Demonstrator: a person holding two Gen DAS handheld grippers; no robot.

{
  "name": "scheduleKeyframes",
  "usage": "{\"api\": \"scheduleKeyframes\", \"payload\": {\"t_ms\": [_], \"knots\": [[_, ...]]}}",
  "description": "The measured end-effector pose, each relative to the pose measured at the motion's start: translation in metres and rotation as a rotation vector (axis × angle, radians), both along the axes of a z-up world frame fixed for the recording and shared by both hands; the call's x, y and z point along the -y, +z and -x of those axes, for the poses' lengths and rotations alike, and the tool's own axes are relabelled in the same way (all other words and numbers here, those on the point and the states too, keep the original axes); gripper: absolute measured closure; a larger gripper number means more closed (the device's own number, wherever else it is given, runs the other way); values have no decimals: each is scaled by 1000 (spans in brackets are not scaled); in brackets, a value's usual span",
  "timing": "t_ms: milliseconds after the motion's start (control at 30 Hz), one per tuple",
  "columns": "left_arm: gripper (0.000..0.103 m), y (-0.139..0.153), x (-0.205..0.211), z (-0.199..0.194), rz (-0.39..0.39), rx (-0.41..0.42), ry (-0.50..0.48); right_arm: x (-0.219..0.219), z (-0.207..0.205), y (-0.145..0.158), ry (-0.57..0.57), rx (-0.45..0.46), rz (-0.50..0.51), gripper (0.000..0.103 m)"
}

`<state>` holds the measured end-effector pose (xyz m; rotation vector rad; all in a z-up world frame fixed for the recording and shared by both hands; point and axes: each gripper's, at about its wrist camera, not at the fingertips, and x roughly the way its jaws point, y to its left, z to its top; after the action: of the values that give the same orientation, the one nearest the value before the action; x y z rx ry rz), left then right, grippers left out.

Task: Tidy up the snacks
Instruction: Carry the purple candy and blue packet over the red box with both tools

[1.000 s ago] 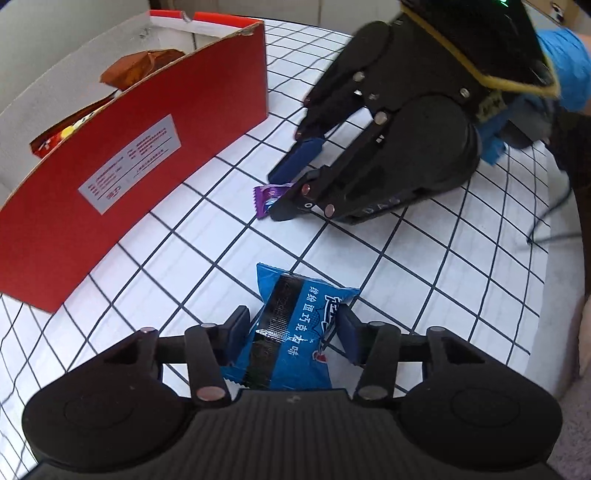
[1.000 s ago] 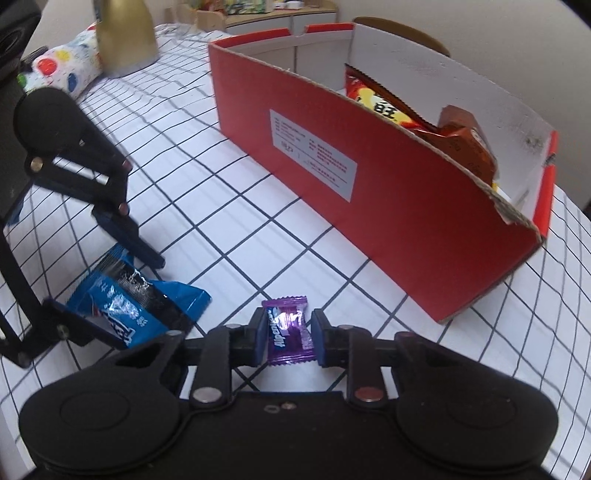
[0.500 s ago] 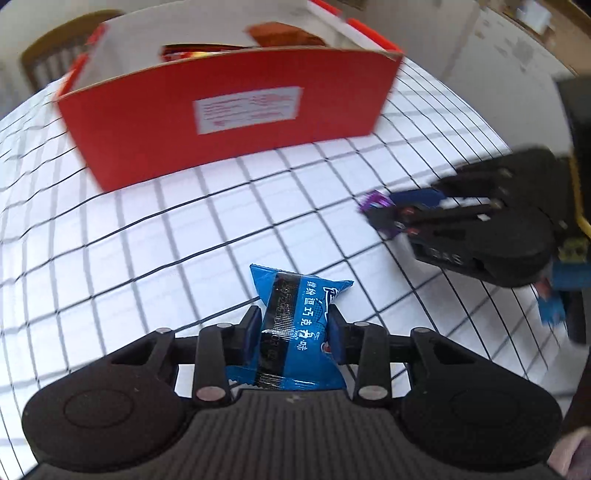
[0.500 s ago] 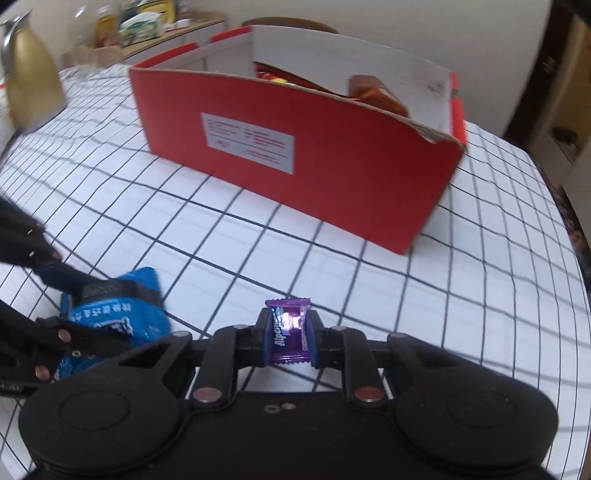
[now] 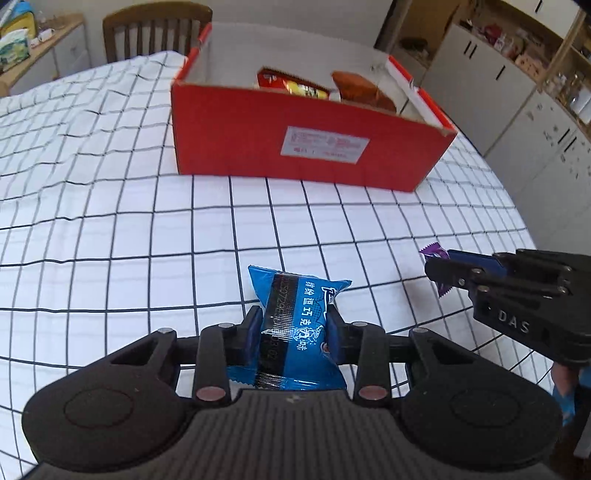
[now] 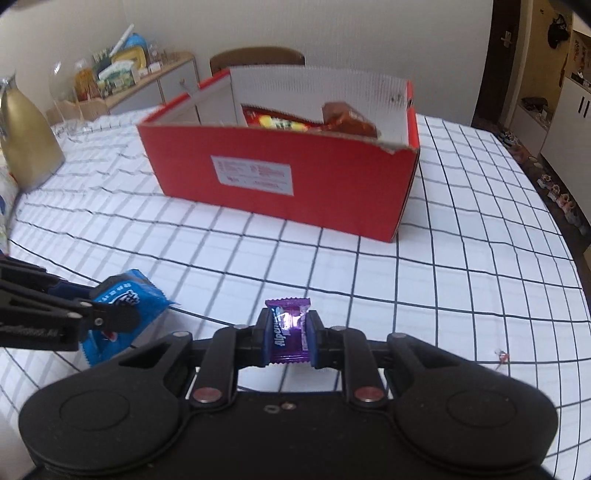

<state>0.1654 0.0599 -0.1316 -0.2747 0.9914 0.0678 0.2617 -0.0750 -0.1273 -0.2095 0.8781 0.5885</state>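
Note:
My left gripper (image 5: 293, 326) is shut on a blue snack packet (image 5: 295, 325) and holds it above the checked tablecloth. My right gripper (image 6: 287, 334) is shut on a small purple candy (image 6: 287, 332), also above the cloth. Each gripper shows in the other's view: the right one with the purple candy (image 5: 436, 254) at the right edge, the left one with the blue packet (image 6: 122, 306) at the left edge. The red cardboard box (image 5: 306, 144) stands ahead of both, open on top, with a red-yellow packet (image 6: 277, 122) and a brown packet (image 6: 347, 118) inside.
A gold jug (image 6: 26, 144) stands at the far left of the table. A wooden chair (image 5: 155, 29) stands behind the box. A sideboard with clutter (image 6: 122, 81) and white cabinets (image 5: 517, 96) line the room. The table edge curves off at the right (image 6: 569, 258).
Both grippers have lifted their snacks off the table and swung to face the red box squarely. The grippers have moved apart from each other.

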Motion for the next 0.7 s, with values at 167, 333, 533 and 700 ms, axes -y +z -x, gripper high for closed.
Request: {"api": "scheduleKeyframes", "payload": {"t_ms": [167,333,533,700], "knots": [[69,19,1,7,-13,34,29,2,11,22,-11,26,-40,86],[69,38,-1,11,-25,80,63,4,17,44,-21,56,-74,86],[69,62,-2,8,-77,142,79,6,19,65,-31,105,-99,86],[69,78,-2,-2,-97,170,80,6,12,80,-28,137,-116,86]]}}
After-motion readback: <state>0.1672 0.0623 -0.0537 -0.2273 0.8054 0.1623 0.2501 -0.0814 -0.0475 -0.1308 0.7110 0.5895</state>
